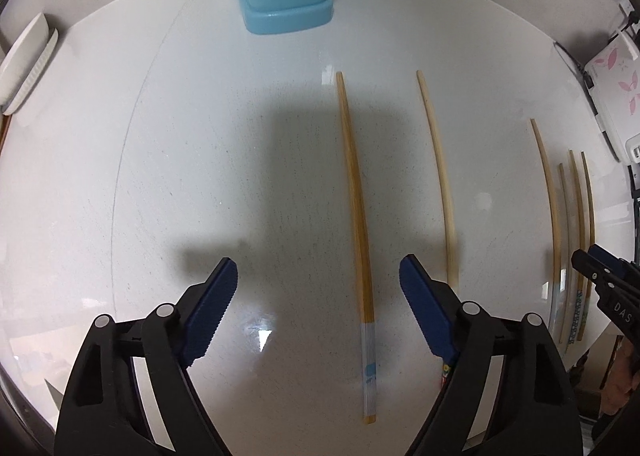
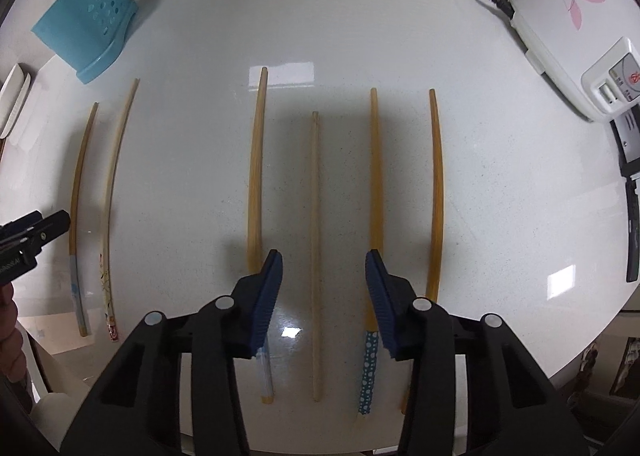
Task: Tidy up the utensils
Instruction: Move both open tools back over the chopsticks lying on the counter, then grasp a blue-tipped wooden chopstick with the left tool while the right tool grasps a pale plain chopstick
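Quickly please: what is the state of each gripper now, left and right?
Left gripper: open, holding nothing, a chopstick lying between its fingers.
Right gripper: open, holding nothing, a plain chopstick between its fingers.

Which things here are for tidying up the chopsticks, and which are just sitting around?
For the job:
- six chopsticks on the table, like the plain one
- blue holder
- left gripper and right gripper

Just lying about:
- white flowered appliance
- white dish at the table's edge
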`<state>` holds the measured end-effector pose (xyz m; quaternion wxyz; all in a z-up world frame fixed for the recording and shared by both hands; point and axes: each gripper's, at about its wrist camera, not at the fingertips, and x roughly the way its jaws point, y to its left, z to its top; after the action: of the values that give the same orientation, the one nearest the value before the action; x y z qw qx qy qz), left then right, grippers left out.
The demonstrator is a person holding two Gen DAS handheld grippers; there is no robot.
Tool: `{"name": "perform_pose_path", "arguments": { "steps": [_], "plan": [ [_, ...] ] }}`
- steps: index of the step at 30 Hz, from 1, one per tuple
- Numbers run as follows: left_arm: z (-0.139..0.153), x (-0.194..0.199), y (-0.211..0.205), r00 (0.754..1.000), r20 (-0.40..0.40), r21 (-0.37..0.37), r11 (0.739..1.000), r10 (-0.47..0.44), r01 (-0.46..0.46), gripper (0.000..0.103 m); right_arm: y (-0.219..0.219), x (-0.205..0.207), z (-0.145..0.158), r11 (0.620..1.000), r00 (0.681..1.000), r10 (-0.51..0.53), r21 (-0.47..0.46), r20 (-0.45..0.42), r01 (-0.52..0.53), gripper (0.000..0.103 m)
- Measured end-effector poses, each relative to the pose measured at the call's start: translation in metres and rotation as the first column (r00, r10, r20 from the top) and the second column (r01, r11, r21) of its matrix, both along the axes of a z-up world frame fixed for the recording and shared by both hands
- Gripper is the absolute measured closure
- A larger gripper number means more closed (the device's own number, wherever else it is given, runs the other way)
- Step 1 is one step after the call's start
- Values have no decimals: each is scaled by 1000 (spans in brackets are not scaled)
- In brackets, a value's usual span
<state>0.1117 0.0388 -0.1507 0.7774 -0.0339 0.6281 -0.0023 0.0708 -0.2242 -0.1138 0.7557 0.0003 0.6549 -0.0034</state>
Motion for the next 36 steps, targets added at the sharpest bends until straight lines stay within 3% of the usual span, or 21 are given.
{"name": "perform_pose_path", "arguments": {
  "steps": [2, 5, 16, 24, 28, 36],
  "plan": [
    [-4, 1, -1, 1000, -19, 5, 1000, -2, 2, 31, 0, 2, -2, 1000, 1000, 1, -3, -15, -1, 68],
    [-7, 4, 1, 999, -39, 4, 1000, 0, 0, 32, 1, 6, -6, 1000, 999, -1, 9, -43, 1, 76],
    [-4, 5, 4, 998, -56, 16, 1000, 0, 1, 42, 8, 26, -12, 1000, 997, 15, 16, -81, -14, 89],
    [3, 14, -12, 996, -77, 6, 999, -36, 37, 73, 13, 33, -16, 1000, 995, 11, 16, -98, -10, 94],
    [7, 18, -19, 995, -88, -6, 999, -45, 45, 95, 16, 37, -17, 1000, 995, 10, 17, -103, -8, 99],
    [11, 15, -20, 996, -78, -15, 999, -49, 48, 96, 22, 41, -13, 1000, 997, 4, 15, -79, -3, 99]
  ]
}}
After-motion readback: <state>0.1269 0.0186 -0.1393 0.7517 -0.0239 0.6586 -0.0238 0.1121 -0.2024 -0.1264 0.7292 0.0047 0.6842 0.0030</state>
